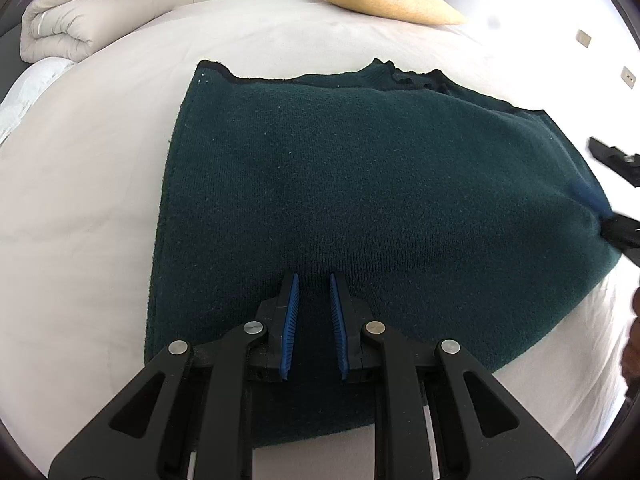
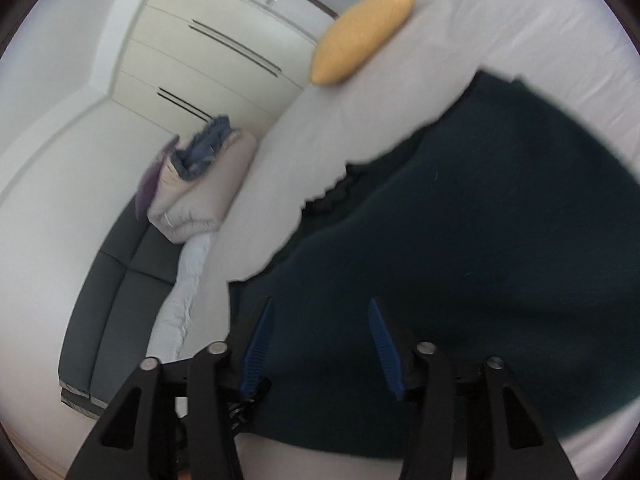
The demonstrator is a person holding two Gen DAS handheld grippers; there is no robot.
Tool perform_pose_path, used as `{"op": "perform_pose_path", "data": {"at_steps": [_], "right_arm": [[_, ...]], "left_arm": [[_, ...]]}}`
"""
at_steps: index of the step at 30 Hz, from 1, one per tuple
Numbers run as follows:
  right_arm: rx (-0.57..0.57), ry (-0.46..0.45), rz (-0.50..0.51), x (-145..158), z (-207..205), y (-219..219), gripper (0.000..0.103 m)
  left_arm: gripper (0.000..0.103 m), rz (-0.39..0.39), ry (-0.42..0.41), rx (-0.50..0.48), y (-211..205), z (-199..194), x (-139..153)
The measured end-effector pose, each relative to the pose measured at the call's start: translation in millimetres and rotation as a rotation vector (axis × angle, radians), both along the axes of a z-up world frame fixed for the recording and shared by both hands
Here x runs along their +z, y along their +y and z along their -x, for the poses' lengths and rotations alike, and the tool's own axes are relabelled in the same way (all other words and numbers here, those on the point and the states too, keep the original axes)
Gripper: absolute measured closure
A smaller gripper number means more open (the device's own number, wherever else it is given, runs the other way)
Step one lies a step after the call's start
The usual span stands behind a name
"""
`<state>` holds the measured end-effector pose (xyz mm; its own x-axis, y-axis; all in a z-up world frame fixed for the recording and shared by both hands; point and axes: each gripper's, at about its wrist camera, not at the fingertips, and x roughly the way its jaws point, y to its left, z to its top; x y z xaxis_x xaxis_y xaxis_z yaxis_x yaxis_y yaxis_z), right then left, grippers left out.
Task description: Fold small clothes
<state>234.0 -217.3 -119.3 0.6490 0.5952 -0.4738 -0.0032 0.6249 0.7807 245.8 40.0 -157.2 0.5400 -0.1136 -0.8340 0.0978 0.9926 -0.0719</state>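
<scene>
A dark green knitted garment [image 1: 360, 184] lies spread flat on the white bed sheet [image 1: 88, 200], collar at the far edge. My left gripper [image 1: 314, 280] hovers over its near edge with its blue-padded jaws slightly apart and nothing between them. My right gripper [image 2: 320, 304] is open wide over the garment [image 2: 480, 240]; that view is tilted and blurred. In the left wrist view the right gripper's fingers [image 1: 612, 156] show at the garment's right edge, one on each side of it.
A yellow pillow [image 1: 380, 0] lies at the far side of the bed. A folded beige duvet [image 1: 80, 16] sits at the far left corner. A dark sofa [image 2: 120, 280] stands beside the bed. White wardrobes [image 2: 208, 48] line the far wall.
</scene>
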Motion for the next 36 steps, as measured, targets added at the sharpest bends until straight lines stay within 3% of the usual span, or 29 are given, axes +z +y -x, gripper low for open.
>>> {"op": "perform_pose_path", "data": {"at_steps": [1, 3, 7, 12, 14, 15, 16, 18, 23, 28, 36], "right_arm": [[0.013, 0.043, 0.006, -11.8, -7.2, 0.8, 0.033], [0.024, 0.044, 0.033, -24.3, -10.7, 0.9, 0.039], [0.035, 0.004, 0.066, -17.7, 2.9, 15.1, 0.037], [-0.002, -0.042, 0.062, 3.6, 19.6, 15.9, 0.033], [0.009, -0.06, 0.078, 11.5, 25.7, 16.1, 0.033], [0.017, -0.066, 0.077, 14.0, 27.2, 15.4, 0.033], [0.021, -0.07, 0.075, 16.0, 28.4, 15.3, 0.033], [0.023, -0.07, 0.064, 15.3, 32.7, 11.5, 0.033], [0.026, -0.053, 0.02, 11.2, 35.1, 11.7, 0.033], [0.054, -0.042, 0.022, 7.9, 37.6, 23.0, 0.033], [0.079, -0.034, -0.001, 2.2, 41.1, 29.9, 0.033]], "left_arm": [[0.087, 0.002, 0.001, 0.001, 0.2, 0.1, -0.1], [0.087, 0.003, 0.002, 0.003, 0.2, 0.1, 0.1], [0.087, 0.015, 0.003, 0.008, 1.6, 0.3, 3.6], [0.084, 0.129, -0.011, 0.068, 28.7, 14.9, 21.7], [0.066, 0.229, -0.039, 0.122, 54.4, 27.0, 28.6], [0.036, 0.312, -0.053, 0.162, 71.8, 35.1, 30.6], [0.018, 0.376, -0.066, 0.196, 85.2, 42.3, 31.4], [0.017, 0.463, -0.077, 0.283, 113.5, 56.5, 31.4], [0.017, 0.679, 0.04, 0.302, 143.8, 51.0, 10.6], [0.017, 0.761, 0.127, 0.228, 135.9, 28.9, -4.6], [0.017, 0.891, 0.213, 0.197, 136.4, 2.2, -22.5]]}}
